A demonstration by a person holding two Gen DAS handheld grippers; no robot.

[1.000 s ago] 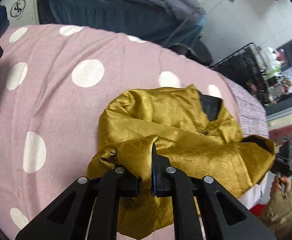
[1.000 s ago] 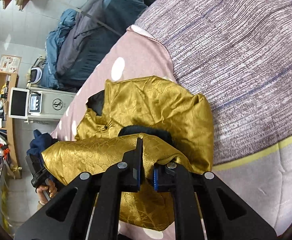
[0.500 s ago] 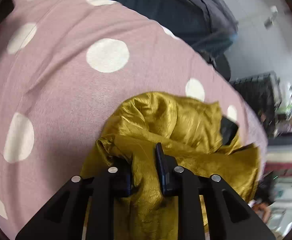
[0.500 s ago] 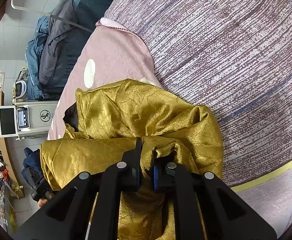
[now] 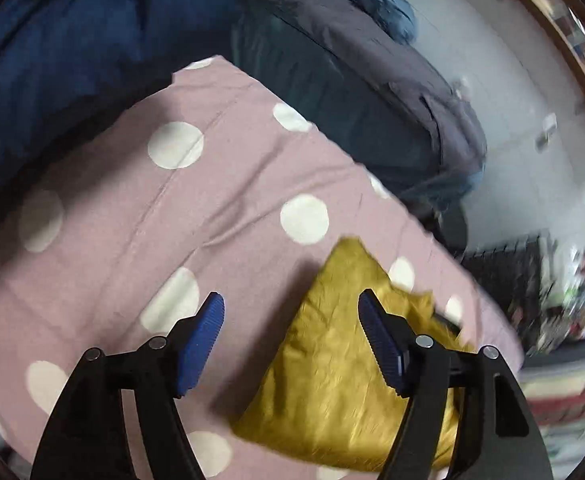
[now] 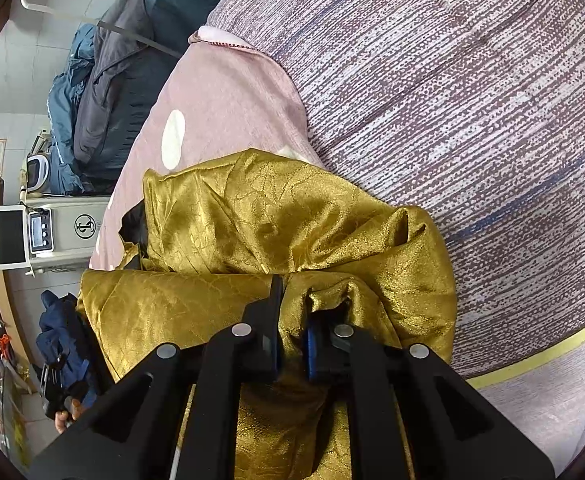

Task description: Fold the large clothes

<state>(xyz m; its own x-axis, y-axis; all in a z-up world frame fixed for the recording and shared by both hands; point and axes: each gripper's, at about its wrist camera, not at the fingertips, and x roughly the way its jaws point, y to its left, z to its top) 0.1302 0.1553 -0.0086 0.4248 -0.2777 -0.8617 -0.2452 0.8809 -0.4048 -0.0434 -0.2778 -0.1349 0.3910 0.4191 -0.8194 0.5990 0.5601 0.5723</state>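
Gold garment (image 6: 292, 220): thin, slippery, limp; best taken by hem edges. Right tool (image 6: 292, 344) clamps a bunched fold; left tool (image 5: 292, 344) opening, nothing between pads.

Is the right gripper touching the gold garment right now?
Touching. The right wrist view shows the right gripper with its jaws pinched on a fold of the gold garment, fabric bunched between the pads.

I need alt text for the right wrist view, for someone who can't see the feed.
The right gripper is shut on a bunched fold of a shiny gold garment, which lies crumpled on a bed where a pink spotted sheet meets a grey striped blanket. Dark jackets hang in the background at upper left.
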